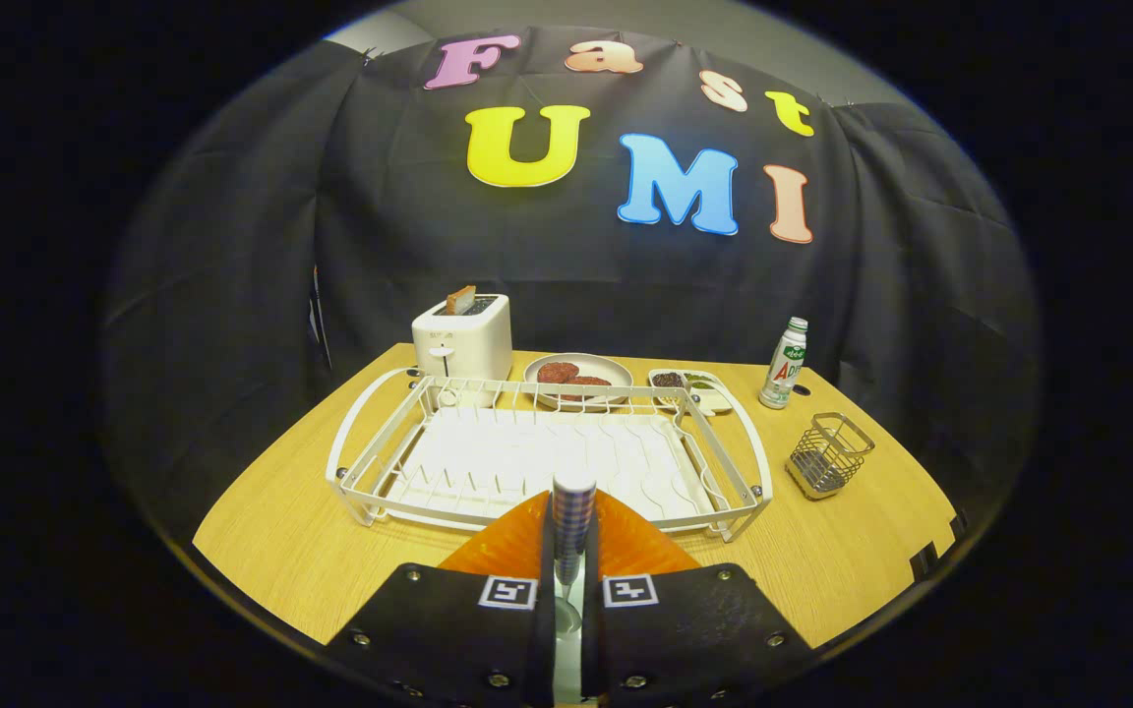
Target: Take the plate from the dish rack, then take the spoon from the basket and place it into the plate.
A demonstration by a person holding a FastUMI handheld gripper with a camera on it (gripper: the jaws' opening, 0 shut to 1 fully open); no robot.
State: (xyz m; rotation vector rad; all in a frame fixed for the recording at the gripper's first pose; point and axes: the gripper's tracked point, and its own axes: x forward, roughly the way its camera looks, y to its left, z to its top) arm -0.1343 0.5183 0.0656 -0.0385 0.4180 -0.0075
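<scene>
My gripper is shut on a spoon. The spoon's checkered handle stands upright between the fingers, and its bowl hangs low in the gap between them. An orange plate lies on the wooden table just ahead of and under the fingers, partly hidden by them. Beyond the plate sits the white wire dish rack, with nothing standing in it. To the right of the rack stands a small wire basket, which looks empty.
Behind the rack are a white toaster with a slice of bread in it, a plate of patties, a small dish of food and a bottle. The table ends close on both sides.
</scene>
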